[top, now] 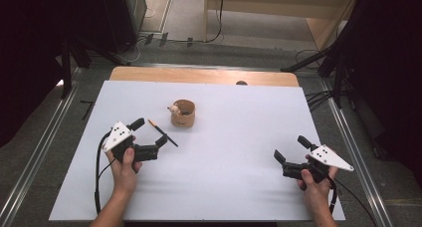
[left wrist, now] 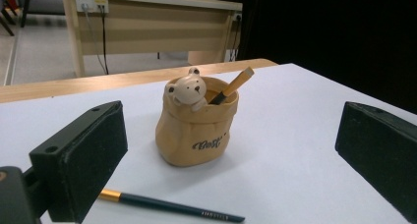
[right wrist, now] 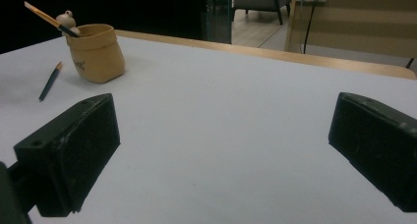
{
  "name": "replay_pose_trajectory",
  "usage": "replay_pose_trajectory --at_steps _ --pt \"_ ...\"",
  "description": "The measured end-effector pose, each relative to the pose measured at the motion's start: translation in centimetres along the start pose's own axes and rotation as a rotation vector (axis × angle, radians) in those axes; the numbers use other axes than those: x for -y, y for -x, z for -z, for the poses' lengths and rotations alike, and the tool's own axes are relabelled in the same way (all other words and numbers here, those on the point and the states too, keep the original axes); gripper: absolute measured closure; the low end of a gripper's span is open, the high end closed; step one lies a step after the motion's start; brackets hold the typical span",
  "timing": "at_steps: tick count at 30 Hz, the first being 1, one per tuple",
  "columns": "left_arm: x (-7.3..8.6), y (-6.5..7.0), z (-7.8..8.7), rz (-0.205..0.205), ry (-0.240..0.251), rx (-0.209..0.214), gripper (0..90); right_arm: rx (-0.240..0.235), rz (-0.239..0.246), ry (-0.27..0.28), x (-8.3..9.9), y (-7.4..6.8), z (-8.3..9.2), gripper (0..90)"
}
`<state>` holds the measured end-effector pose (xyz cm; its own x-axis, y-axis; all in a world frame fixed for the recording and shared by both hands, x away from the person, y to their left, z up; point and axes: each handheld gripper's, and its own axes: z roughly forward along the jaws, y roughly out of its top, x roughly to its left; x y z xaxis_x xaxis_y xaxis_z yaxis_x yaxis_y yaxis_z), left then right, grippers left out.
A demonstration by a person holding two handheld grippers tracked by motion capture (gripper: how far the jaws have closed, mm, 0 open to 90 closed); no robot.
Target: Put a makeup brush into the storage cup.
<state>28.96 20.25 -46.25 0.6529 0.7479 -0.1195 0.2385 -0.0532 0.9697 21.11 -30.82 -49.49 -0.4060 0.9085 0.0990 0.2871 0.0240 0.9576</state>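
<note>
A tan sack-shaped pen pot (top: 182, 114) with a small bear figure (left wrist: 187, 90) on its rim stands on the white table top (top: 234, 137). One pencil (left wrist: 236, 84) leans inside it. A dark pencil (top: 162, 133) with an orange end lies on the table just front-left of the pot. My left gripper (top: 160, 143) is open and low over the table, pointing at the pot (left wrist: 194, 130). The lying pencil (left wrist: 167, 206) runs from under its left jaw toward the middle, untouched. My right gripper (top: 281, 161) rests open at the front right, with nothing between its jaws.
A wooden table edge (top: 199, 76) shows behind the white sheet. Floor rails (top: 42, 147) run along both sides, with cables and dark stands beyond. In the right gripper view the pot (right wrist: 96, 52) and lying pencil (right wrist: 50, 81) sit far off at upper left.
</note>
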Motion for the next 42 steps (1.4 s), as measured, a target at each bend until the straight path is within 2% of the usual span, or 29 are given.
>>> replay_pose_trajectory --at_steps 5,11,18,25,29,36,42 --pt "0.6 -0.2 1.7 -0.026 0.011 -0.016 0.0 0.002 0.001 0.000 0.0 0.1 0.0 0.0" --pt "1.5 -0.8 3.4 -0.046 0.000 -0.046 0.0 0.005 0.000 0.001 0.0 0.1 0.0 0.0" --pt "2.5 -1.9 5.9 -0.041 0.003 -0.078 0.0 0.004 0.007 -0.001 0.0 0.1 0.0 0.0" --pt "3.3 -2.3 8.0 -0.042 -0.007 -0.105 0.0 0.002 0.004 0.001 0.1 0.2 0.0 0.0" --pt "3.7 -2.4 9.1 -0.059 -0.022 -0.121 0.0 -0.003 0.009 -0.001 0.2 0.2 0.0 0.8" --pt "3.8 -2.9 9.6 -0.050 -0.014 -0.140 0.0 0.001 0.008 0.001 0.2 0.2 0.1 0.9" --pt "3.5 -2.2 9.0 -0.048 -0.012 -0.129 0.0 0.002 0.010 0.007 0.0 0.2 0.1 0.9"
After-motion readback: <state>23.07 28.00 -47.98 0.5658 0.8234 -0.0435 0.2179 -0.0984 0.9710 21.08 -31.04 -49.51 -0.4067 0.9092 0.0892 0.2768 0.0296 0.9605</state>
